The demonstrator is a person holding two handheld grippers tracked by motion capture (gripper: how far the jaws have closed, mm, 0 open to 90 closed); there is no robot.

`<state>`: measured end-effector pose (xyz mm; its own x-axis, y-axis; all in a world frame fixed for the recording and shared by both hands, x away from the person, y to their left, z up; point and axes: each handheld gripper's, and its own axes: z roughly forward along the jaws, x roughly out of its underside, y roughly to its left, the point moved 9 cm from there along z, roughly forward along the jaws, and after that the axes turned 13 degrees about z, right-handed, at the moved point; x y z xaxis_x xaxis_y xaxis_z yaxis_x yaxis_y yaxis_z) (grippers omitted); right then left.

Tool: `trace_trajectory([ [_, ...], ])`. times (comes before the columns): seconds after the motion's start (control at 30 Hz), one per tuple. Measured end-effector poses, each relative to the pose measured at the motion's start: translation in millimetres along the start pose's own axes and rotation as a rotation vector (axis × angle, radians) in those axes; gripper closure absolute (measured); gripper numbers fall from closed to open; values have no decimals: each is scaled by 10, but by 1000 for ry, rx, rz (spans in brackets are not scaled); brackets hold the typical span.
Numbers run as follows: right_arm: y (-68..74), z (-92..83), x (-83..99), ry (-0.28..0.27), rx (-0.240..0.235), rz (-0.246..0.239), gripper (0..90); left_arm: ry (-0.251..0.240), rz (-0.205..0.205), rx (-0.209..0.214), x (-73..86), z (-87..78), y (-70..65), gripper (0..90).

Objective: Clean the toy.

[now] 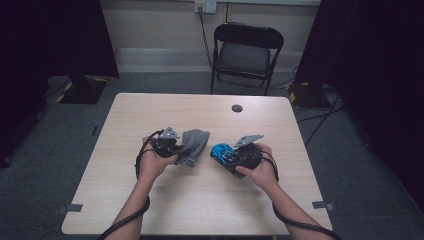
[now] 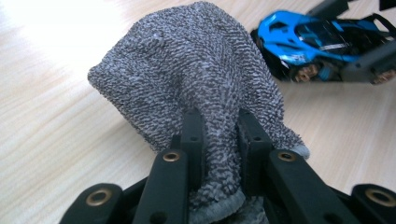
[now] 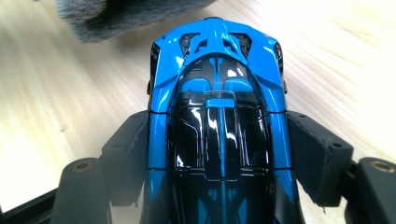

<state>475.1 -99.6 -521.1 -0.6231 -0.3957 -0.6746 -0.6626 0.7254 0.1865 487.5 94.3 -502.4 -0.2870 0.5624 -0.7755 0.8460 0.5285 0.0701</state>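
Near edge of the bench (image 1: 200, 210) bare; two forearms come in from below. Left tongs (image 2: 219, 135) clenched tight on a bunched grey sock (image 2: 196, 70), fabric pinched between the jaws; the sock's free end fans out away from the hand, long axis running up and to the right in the high view, its body lying on the wood. Right tongs (image 3: 219, 154) set wide, pads pressed on both flanks of a blue toy car (image 3: 217, 93), grasping it; car's long axis in line with the jaws, far end aimed toward the sock, just beside it. Beyond the bench, a folding chair (image 1: 247, 50).
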Motion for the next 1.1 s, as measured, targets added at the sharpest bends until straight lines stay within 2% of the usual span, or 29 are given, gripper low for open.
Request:
trace_trajectory([
  [0.13, 78, 11, 3, 3, -12, -18, 282, -5, 1, -1, -44, 35, -8, 759],
  [0.43, 212, 53, 0, 18, -40, -60, 282, -2, 12, 59, -54, 105, -126, 760],
  [0.6, 261, 70, -46, 15, -35, -72, 281, 1, 21, 83, -48, 124, -165, 760],
  [0.77, 239, 81, -75, 17, -21, -73, 281, 3, 25, 102, -39, 96, -175, 761],
  [1.1, 69, 73, -138, 6, 8, -42, 281, 19, 49, 141, -20, 65, -246, 762],
])
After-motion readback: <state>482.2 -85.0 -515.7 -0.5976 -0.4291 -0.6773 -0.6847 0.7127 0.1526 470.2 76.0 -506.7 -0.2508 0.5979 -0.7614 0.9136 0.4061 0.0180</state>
